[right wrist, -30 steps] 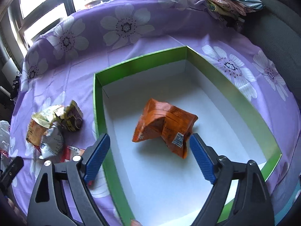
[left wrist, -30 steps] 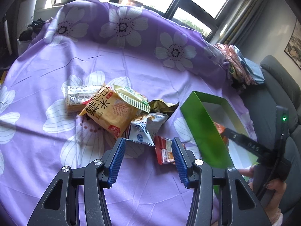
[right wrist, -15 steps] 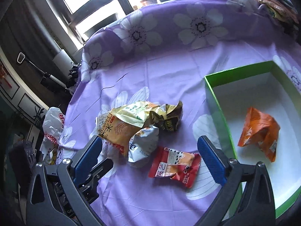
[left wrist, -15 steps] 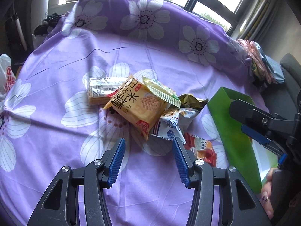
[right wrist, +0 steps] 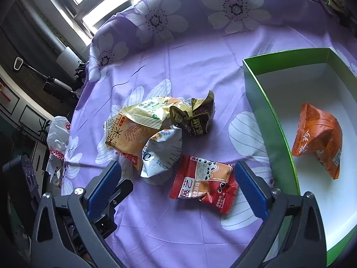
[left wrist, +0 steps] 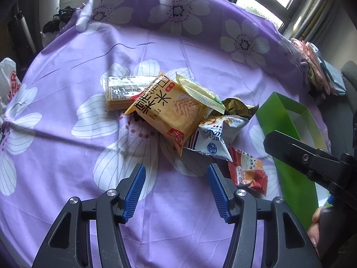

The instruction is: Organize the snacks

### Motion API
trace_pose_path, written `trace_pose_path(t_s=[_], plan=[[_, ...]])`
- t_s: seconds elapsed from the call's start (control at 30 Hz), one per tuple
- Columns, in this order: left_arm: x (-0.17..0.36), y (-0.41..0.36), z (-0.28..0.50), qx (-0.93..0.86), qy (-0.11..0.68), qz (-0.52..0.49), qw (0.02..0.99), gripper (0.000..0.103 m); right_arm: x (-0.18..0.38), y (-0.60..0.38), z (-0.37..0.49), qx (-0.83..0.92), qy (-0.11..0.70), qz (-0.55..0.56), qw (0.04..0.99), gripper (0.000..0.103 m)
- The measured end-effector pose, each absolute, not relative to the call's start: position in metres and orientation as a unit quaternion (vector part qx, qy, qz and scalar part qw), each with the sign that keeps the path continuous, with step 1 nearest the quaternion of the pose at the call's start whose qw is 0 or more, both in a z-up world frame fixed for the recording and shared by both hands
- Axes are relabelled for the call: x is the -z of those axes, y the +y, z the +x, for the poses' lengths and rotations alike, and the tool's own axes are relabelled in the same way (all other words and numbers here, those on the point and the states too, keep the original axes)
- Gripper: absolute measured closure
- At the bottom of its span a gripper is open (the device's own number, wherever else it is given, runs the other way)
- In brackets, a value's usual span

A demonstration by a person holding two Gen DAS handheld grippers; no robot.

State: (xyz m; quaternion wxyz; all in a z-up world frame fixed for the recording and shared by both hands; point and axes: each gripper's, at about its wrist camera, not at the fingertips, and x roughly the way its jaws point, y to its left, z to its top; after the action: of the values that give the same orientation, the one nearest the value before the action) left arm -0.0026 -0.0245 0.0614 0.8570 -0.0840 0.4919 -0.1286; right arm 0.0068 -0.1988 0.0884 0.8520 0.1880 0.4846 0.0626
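Note:
A pile of snack packets lies on the purple flowered cloth: a yellow rice-cracker bag [left wrist: 167, 111] [right wrist: 127, 138], a white bag [left wrist: 214, 138] [right wrist: 160, 154], a dark crumpled packet [right wrist: 196, 118], a biscuit pack [left wrist: 125, 91] and a red packet [right wrist: 204, 186] [left wrist: 247, 174]. A green box [right wrist: 261, 111] [left wrist: 276, 116] with a white inside holds an orange packet [right wrist: 319, 138]. My left gripper [left wrist: 175, 189] is open and empty, just short of the pile. My right gripper [right wrist: 178, 187] is open, its jaws either side of the red packet, above it.
A stack of folded packets [left wrist: 316, 71] lies at the cloth's far right edge by a grey sofa. A white plastic bag [right wrist: 58, 140] hangs off the left edge. Windows run along the back.
My right gripper has swung left from over the box and its orange packet to over the red packet. My left gripper has shifted left along the pile.

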Motion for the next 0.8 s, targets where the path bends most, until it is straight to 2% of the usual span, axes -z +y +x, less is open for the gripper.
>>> trace_pose_path(t_s=[0.8], plan=[[-0.041, -0.044, 0.0, 0.145, 0.526, -0.068, 0.836, 0.045, -0.056, -0.192, 0.022, -0.074, 0.538, 0.19, 0.818, 0.001]])
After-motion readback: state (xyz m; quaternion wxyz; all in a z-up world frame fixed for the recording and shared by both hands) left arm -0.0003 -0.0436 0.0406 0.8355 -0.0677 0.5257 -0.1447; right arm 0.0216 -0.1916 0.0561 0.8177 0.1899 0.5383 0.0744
